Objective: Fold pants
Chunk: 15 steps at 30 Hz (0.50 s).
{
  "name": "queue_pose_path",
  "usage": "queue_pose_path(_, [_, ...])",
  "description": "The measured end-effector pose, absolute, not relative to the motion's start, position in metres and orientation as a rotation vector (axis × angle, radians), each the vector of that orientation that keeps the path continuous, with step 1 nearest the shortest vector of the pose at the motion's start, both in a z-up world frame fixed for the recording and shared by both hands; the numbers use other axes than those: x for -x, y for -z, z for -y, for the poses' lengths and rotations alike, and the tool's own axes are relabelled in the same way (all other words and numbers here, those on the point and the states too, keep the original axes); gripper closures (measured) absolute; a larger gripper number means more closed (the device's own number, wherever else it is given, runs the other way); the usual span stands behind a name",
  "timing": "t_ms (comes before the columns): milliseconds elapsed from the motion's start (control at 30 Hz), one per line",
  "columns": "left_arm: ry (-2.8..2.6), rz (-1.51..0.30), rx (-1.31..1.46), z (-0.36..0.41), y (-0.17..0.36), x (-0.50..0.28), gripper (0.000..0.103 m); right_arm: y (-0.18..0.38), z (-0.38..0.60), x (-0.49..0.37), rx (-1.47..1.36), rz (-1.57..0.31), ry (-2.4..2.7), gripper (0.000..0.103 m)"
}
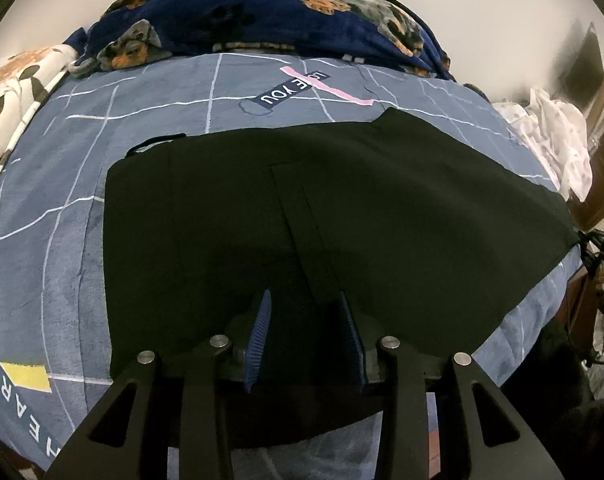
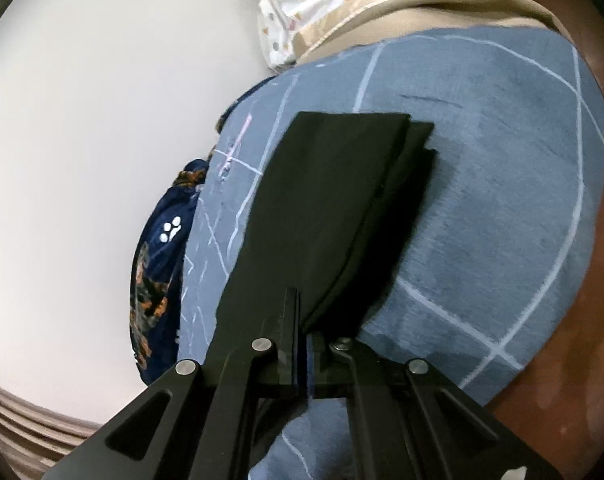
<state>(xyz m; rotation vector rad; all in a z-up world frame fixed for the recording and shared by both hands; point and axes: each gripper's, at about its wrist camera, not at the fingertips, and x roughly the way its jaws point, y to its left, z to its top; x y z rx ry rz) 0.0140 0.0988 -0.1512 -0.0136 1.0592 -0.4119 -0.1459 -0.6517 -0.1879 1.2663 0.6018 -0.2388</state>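
Your right claw (image 2: 302,320) is clenched on the near end of the black pants (image 2: 322,208), whose long axis runs straight away from it across the bed (image 2: 502,200). Your left claw (image 1: 306,312) hovers released over the pants' broad middle; the right hand leads the fold.

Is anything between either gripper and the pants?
Nothing visible. The right gripper is shut on the pants at their near edge. The left gripper sits low over the pants, jaws apart, with only black cloth between its fingers.
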Motion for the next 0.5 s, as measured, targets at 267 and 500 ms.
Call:
queue_pose_path(267, [0.431, -1.052, -0.009, -0.094, 0.152, -0.012, 0.053, 0.19, 0.648, 0.148, -1.341, -0.588, 0.185, 0.084])
queue_pose_path(500, [0.433, -1.044, 0.004, -0.091, 0.151, -0.01, 0.047, 0.181, 0.575, 0.124, -1.332, -0.676, -0.034, 0.067])
